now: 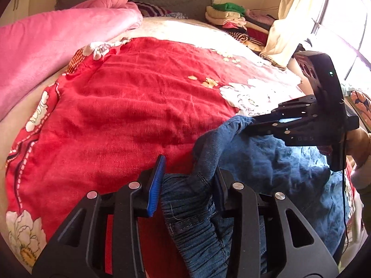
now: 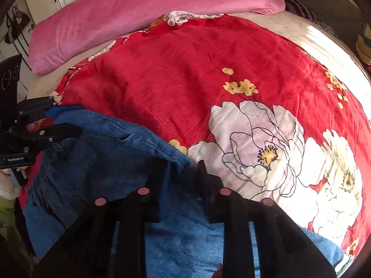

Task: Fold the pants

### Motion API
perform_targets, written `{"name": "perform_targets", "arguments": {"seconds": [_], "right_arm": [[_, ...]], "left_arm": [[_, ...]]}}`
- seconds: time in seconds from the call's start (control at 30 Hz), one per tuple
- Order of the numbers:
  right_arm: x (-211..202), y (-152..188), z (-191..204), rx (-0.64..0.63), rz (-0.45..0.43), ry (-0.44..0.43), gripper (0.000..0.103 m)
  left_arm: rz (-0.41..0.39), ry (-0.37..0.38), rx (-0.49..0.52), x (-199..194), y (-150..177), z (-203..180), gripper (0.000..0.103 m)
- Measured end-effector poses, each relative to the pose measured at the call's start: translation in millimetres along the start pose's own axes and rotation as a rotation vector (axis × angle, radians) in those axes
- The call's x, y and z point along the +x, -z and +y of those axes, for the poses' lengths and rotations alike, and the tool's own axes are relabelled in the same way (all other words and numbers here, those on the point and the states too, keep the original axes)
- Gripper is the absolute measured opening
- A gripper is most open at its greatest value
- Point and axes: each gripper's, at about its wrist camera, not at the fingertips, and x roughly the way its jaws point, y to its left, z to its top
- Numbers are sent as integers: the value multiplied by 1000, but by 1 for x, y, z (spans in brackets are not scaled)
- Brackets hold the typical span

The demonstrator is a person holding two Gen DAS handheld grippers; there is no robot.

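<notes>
Left wrist view. Bed covered by a red floral blanket (image 1: pixel 129 97); a rolled pink quilt (image 1: pixel 53 44) lay along its left edge, and a pile of folded clothes (image 1: pixel 234 20) sat at the far right corner below a cream curtain (image 1: pixel 292 20). Blue denim pants (image 1: pixel 273 162) lay bunched at the near right edge of the bed. The left gripper (image 1: pixel 189 185) stood at a narrow gap with the gathered elastic waistband between its fingers (image 1: pixel 155 185); the right-hand pad touched the cloth, while the blue left-hand pad stood just beside it, so a firm pinch could not be confirmed. The right gripper (image 1: pixel 251 121) entered from the right, its fingers drawn together on a raised fold of the pants' upper edge. A hand (image 1: pixel 357 143) held its handle.

Right wrist view. The same red floral blanket (image 2: pixel 176 74), with a large white flower printed at the near right; the pink quilt (image 2: pixel 129 16) lay along the far edge. The pants (image 2: pixel 104 153) lay at the near left of the bed. The right gripper (image 2: pixel 183 171) was closed down on the denim edge, fingers nearly meeting. The left gripper (image 2: pixel 74 121) reached in from the left, fingers narrow with the waistband between them.
</notes>
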Motion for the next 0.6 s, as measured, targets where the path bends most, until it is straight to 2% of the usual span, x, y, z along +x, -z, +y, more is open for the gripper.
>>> {"name": "perform_targets", "arguments": {"seconds": [0.07, 0.17, 0.33, 0.5, 0.6], "right_arm": [[-22, 9, 3, 15, -61, -14, 8], [-59, 25, 13, 23, -145, -30, 7], [-113, 58, 44, 1, -242, -30, 7], [-150, 95, 73, -5, -305, -44, 7], [-158, 122, 93, -11, -308, -50, 7]], "left_arm": [[-16, 7, 15, -6, 1, -1, 29], [-52, 39, 37, -20, 0, -5, 29], [-122, 78, 131, -56, 6, -24, 29], [-160, 94, 194, -87, 26, -45, 29], [-172, 96, 238, -108, 50, -60, 29]]}}
